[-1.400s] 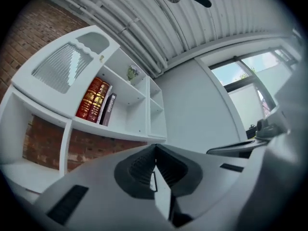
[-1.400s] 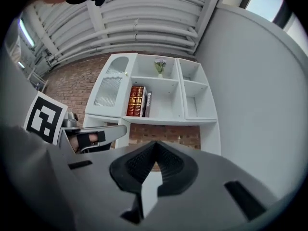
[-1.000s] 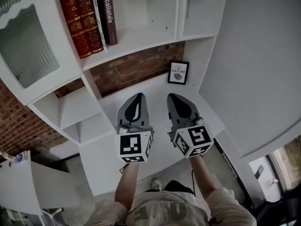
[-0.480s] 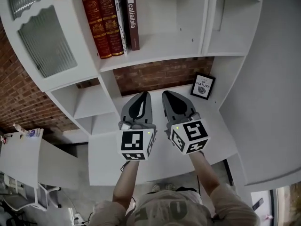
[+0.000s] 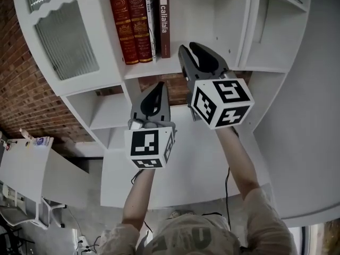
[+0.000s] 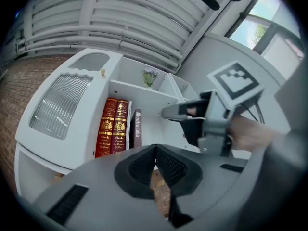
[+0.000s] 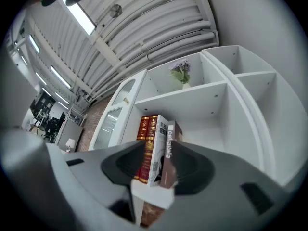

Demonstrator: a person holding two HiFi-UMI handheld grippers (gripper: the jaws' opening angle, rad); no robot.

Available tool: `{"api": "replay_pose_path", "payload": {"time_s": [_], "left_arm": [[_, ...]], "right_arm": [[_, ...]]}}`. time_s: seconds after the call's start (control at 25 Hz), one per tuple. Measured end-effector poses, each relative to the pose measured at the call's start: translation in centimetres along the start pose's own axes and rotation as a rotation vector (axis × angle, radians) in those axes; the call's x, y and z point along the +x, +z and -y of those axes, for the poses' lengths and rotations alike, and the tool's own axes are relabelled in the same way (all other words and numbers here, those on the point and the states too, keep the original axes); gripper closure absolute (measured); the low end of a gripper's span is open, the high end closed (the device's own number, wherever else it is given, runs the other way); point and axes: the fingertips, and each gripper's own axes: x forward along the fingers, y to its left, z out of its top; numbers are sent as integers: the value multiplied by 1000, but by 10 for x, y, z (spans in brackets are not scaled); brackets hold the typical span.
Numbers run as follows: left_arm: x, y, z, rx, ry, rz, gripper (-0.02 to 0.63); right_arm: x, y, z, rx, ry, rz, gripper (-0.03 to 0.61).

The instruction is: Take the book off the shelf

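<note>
Four books stood on the shelf: two red, one white, one brown. Right tool was opening, empty; left tool pressed together.

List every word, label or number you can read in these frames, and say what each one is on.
"calialialia": white letters running down the spine of the dark brown book; the last letters are uncertain.
Two red books: gold spine lettering, too small to read.
Thin white book: spine print too blurred to read.
Marker cubes: black-and-white square patterns only, no words.
</note>
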Motion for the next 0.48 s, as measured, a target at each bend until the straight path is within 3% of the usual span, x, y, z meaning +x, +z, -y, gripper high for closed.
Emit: {"api": "replay_pose_path", "payload": {"time_s": [0.04,0.08,0.28,0.48], "left_arm": [[0,3,-1,2,1,7,601],[0,6,-2,1,1,13,601],[0,3,-11,-36,18,26,601],[-3,-4,-23,-33,31,14,601]], "right_arm": [[17,6,0,0,11,-8,342],[34,9,0,3,18,-23,310],[112,4,21,-12,-66,-133,310],[149,-18,33,-36,-142,-236,310]]}}
